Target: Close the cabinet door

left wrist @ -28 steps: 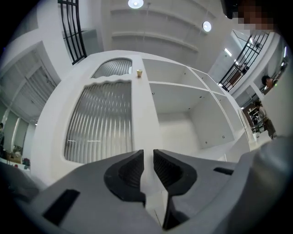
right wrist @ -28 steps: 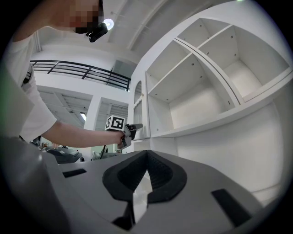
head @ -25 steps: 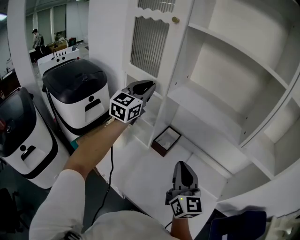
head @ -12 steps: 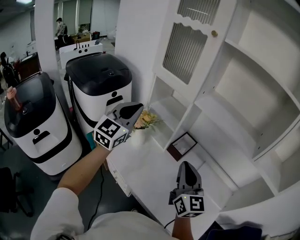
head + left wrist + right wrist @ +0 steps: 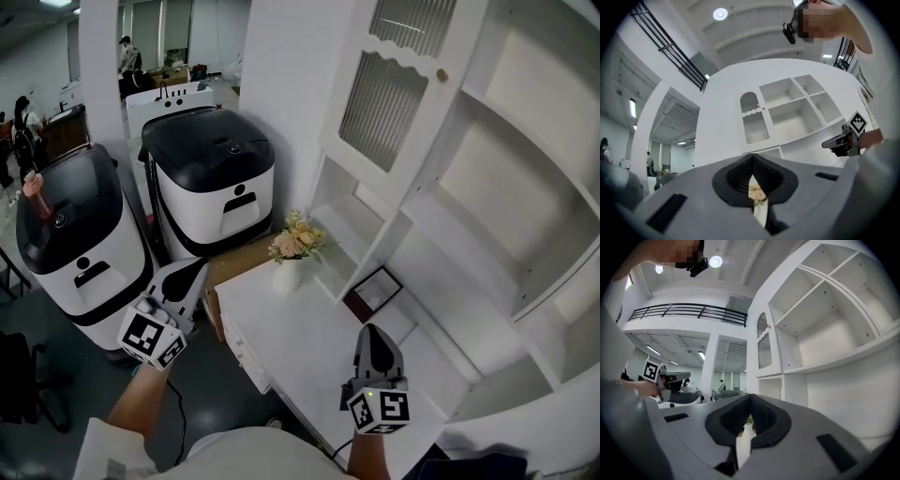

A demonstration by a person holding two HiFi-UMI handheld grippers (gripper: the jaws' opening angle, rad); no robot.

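The white cabinet door (image 5: 392, 105) with a ribbed pane and a small brass knob (image 5: 441, 74) stands swung out from the cabinet (image 5: 525, 178), whose shelves show bare behind it. It also shows in the left gripper view as the door (image 5: 753, 123) and in the right gripper view as the door (image 5: 764, 345). My left gripper (image 5: 192, 269) hangs low at the left, off the desk's corner and far from the door, shut with nothing in it. My right gripper (image 5: 373, 334) hovers over the white desk (image 5: 309, 347), shut and empty.
A vase of flowers (image 5: 294, 247) and a small framed picture (image 5: 374, 291) sit on the desk below the door. Two black-topped white machines (image 5: 211, 173) (image 5: 75, 239) stand on the floor at the left. People stand far back in the room.
My left gripper has dropped away from the cabinet door, down and to the left, to beside the desk's corner. The right gripper has hardly shifted. The view has panned left.
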